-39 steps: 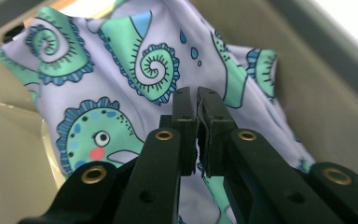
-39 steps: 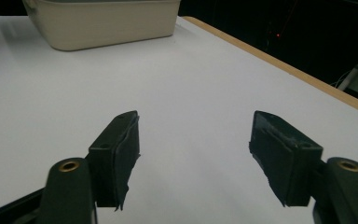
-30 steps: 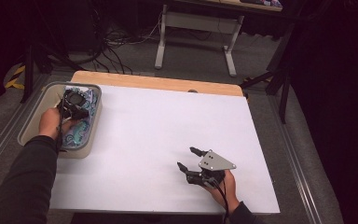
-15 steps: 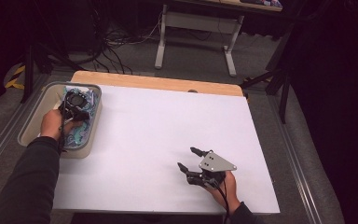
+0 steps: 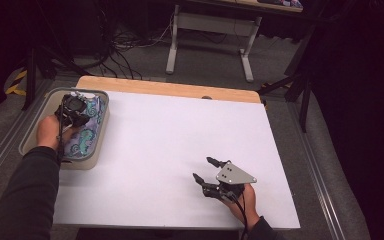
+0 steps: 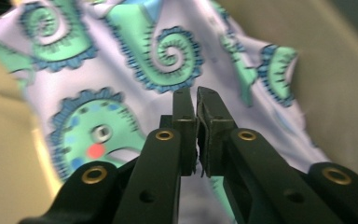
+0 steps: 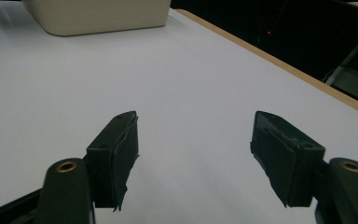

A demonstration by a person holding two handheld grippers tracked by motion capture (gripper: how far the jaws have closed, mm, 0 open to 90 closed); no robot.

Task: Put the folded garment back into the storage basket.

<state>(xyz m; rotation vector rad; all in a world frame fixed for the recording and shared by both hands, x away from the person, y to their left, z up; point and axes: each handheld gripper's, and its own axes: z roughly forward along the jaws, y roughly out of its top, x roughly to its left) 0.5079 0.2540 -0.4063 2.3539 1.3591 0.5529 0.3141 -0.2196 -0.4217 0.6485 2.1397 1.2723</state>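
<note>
A pale purple cloth [image 5: 87, 134] with green and blue spiral patterns lies in a beige bin [image 5: 86, 162] at the table's left edge. My left gripper [image 5: 76, 116] points down into the bin, and a hand holds it from the near side. Seen close in the left gripper view, its jaws [image 6: 196, 93] stand together with their tips on the cloth [image 6: 168, 51], pinching a thin bit of it. My right gripper [image 5: 202, 168] rests low over the white table cover near the front right. Its jaws [image 7: 193, 140] stand wide apart with nothing between them.
The white cover [image 5: 180, 130] spans the table, with a wooden strip [image 5: 170, 87] along the far edge. The bin's side [image 7: 98, 16] shows far off in the right gripper view. Desk legs and cables stand on the floor beyond the table.
The left hand has shifted slightly inside the bin. The right gripper has kept still.
</note>
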